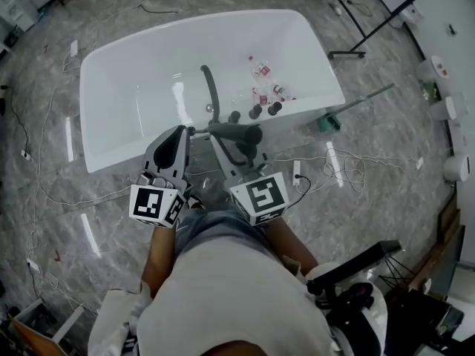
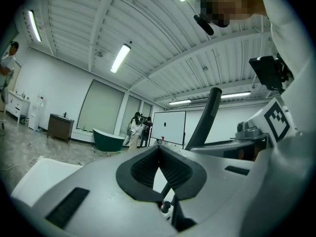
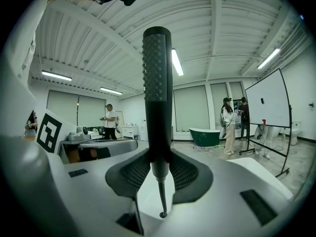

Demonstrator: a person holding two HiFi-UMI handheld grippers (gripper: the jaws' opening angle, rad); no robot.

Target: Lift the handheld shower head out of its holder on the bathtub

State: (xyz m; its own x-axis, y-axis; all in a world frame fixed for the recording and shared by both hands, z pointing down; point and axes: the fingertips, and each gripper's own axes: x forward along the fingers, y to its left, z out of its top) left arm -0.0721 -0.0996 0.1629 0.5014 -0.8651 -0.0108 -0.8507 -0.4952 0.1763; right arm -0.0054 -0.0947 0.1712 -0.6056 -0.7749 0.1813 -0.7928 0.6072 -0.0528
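Note:
The handheld shower head (image 3: 156,83) is a black stick with a studded face. It stands upright between the jaws of my right gripper (image 3: 158,169), whose pads press on its lower stem. A thin hose end (image 3: 161,201) hangs below it. In the head view the shower head (image 1: 239,133) lies over the near rim of the white bathtub (image 1: 111,65), with my right gripper (image 1: 239,145) shut on it. My left gripper (image 1: 181,133) hovers just to its left, jaws shut with nothing in them. From the left gripper view (image 2: 159,151) the shower head (image 2: 206,116) leans up at the right.
A curved dark spout (image 1: 210,87) and three dark knobs (image 1: 254,111) sit on the tub's near rim. Several small bottles (image 1: 263,80) lie inside the tub. Cables (image 1: 338,165) trail over the marble floor. A stand's legs (image 1: 364,43) are at the right.

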